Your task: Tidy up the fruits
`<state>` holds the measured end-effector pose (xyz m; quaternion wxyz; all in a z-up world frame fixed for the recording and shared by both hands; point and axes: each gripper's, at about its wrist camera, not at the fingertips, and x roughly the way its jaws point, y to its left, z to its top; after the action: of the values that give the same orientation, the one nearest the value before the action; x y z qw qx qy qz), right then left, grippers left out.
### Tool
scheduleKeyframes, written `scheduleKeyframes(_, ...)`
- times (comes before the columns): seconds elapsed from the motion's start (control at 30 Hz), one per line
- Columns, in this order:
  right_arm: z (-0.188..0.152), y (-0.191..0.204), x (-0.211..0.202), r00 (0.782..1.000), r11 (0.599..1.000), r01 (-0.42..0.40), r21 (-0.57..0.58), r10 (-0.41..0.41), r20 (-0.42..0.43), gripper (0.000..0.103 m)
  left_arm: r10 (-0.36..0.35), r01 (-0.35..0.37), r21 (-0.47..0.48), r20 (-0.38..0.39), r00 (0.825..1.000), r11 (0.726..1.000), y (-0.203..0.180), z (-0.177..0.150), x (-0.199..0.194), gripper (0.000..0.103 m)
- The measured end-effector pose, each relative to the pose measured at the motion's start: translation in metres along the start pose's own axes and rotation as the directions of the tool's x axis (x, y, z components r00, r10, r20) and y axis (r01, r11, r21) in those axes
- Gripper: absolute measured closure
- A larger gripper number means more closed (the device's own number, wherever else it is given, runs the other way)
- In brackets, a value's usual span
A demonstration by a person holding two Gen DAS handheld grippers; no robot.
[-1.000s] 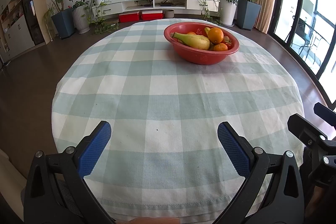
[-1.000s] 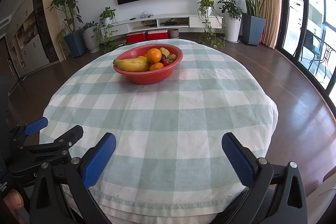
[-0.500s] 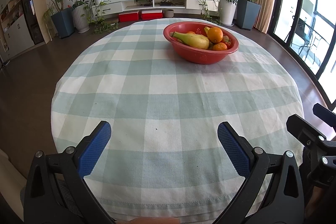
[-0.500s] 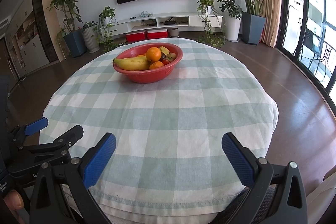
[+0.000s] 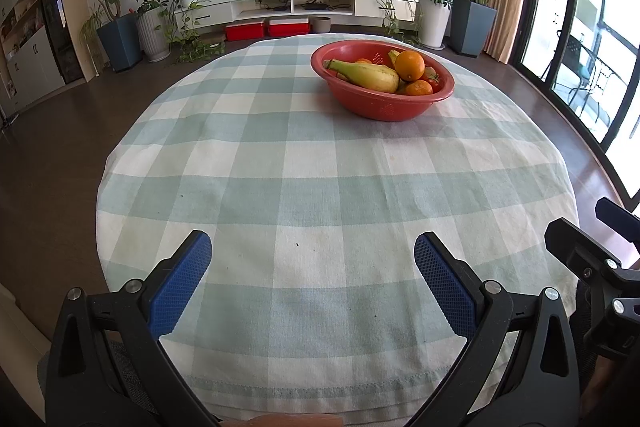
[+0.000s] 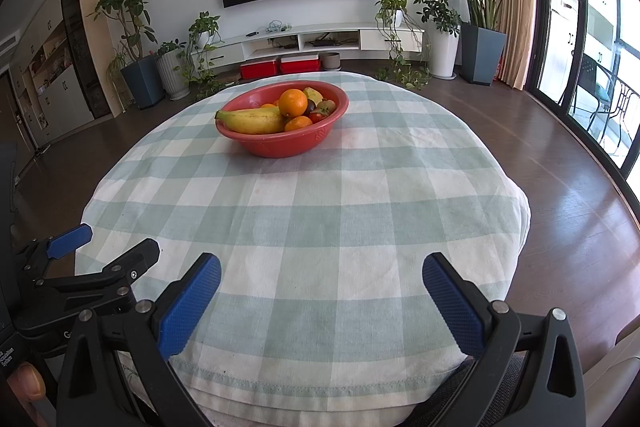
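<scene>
A red bowl [image 5: 380,107] [image 6: 280,147] stands on the far part of the round table. It holds a yellow banana [image 5: 366,74] [image 6: 252,119], oranges [image 5: 409,65] [image 6: 293,102] and small red fruits [image 6: 318,115]. My left gripper [image 5: 312,275] is open and empty over the near table edge, far from the bowl. My right gripper [image 6: 322,287] is open and empty beside it, also at the near edge. Each gripper shows at the side of the other's view.
A green and white checked cloth [image 5: 320,187] covers the table. Beyond it are a dark wood floor, potted plants [image 6: 132,39], a low white TV shelf [image 6: 312,43] with red boxes, and glass doors [image 6: 600,67] on the right.
Both grippers have drifted very slightly; the bowl sits a touch higher in both views. Both stay open and empty.
</scene>
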<state>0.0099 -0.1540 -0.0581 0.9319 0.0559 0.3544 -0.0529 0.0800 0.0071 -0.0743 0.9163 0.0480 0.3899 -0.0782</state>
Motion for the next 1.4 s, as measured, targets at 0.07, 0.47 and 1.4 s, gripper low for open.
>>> scheduleKeyframes(0.07,0.0001,0.0000,-0.0001,1.000,1.000,0.000,-0.001,0.000,0.000,0.000,-0.001,0.001,0.000,0.001,1.000,1.000,0.0006,0.0004,0.0001,0.000)
scheduleKeyframes(0.47,0.0007,0.0002,-0.0013,1.000,1.000,0.000,0.000,0.000,-0.001,0.000,-0.001,0.001,0.000,0.001,1.000,1.000,0.0006,0.0002,0.0000,0.000)
scheduleKeyframes(1.4,0.0016,0.0009,-0.0041,1.000,1.000,-0.001,-0.005,0.001,-0.005,0.000,-0.006,0.006,-0.016,-0.007,1.000,1.000,-0.0038,-0.0037,-0.0010,0.000)
